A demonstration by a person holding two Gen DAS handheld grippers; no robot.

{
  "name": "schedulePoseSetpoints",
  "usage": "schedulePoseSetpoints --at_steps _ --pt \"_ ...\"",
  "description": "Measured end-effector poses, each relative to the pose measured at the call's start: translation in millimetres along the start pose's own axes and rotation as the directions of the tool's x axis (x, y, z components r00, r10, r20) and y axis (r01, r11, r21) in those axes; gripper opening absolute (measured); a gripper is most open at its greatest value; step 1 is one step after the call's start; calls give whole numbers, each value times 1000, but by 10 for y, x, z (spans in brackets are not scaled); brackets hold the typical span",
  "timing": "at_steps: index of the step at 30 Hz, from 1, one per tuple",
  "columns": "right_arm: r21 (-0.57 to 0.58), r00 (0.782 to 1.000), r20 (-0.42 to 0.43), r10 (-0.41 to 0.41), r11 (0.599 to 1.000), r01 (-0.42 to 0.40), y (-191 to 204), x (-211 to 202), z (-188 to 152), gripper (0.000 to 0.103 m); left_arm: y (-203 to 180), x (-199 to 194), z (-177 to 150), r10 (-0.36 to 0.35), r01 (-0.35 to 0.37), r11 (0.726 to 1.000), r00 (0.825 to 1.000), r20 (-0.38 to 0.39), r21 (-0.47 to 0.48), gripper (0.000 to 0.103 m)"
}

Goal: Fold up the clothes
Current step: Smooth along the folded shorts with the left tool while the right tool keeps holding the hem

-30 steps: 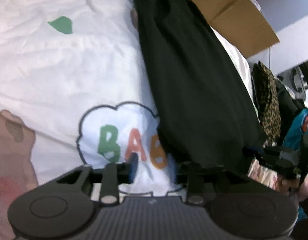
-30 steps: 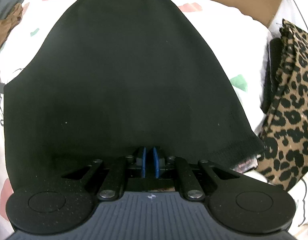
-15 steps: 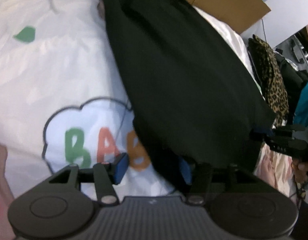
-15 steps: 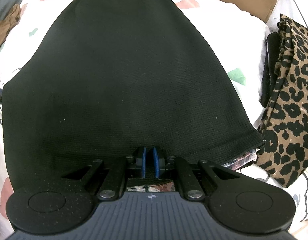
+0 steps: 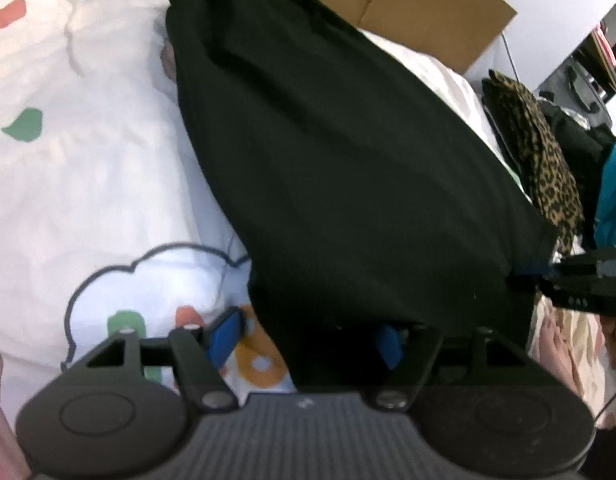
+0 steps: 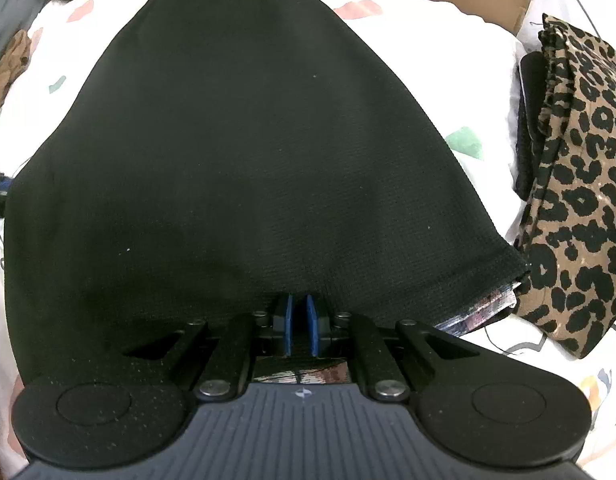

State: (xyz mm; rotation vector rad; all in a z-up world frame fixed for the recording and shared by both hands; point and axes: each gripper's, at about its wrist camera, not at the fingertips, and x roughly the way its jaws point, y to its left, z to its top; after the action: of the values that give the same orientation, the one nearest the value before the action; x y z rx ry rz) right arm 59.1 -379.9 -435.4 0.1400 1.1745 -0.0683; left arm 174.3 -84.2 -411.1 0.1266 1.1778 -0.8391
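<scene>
Now the left gripper [image 5: 310,334] sits closer to the black garment [image 5: 348,168] than a second ago, its blue pads spread wide, the garment's near corner hanging between them with neither pad visibly pressing it; a second ago that corner lay just to the right of the pads; the right gripper [image 6: 299,322] is unchanged, its pads drawn almost together on the garment's near hem [image 6: 268,292]; that hem is lifted off the white printed bedsheet [image 5: 88,152], while the far end rests on the sheet; the garment's long axis runs away from both grippers toward the cardboard box [image 5: 428,4] at the far side, narrowing as it goes; a leopard-print cloth [image 6: 580,184] lies on the sheet just right of the garment; whether the box holds anything cannot be told.
</scene>
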Motion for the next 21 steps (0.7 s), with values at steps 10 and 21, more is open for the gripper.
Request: schedulePoseSetpoints --at_steps 10,21 --pt "3 1000 6 7 1000 -7 -18 -4 -20 14 133 -151 55 131 -127 990 990 57 -57 48" --pt "-13 1000 4 4 1000 -4 -25 12 -18 14 260 -349 -89 129 -123 989 990 63 -87 43"
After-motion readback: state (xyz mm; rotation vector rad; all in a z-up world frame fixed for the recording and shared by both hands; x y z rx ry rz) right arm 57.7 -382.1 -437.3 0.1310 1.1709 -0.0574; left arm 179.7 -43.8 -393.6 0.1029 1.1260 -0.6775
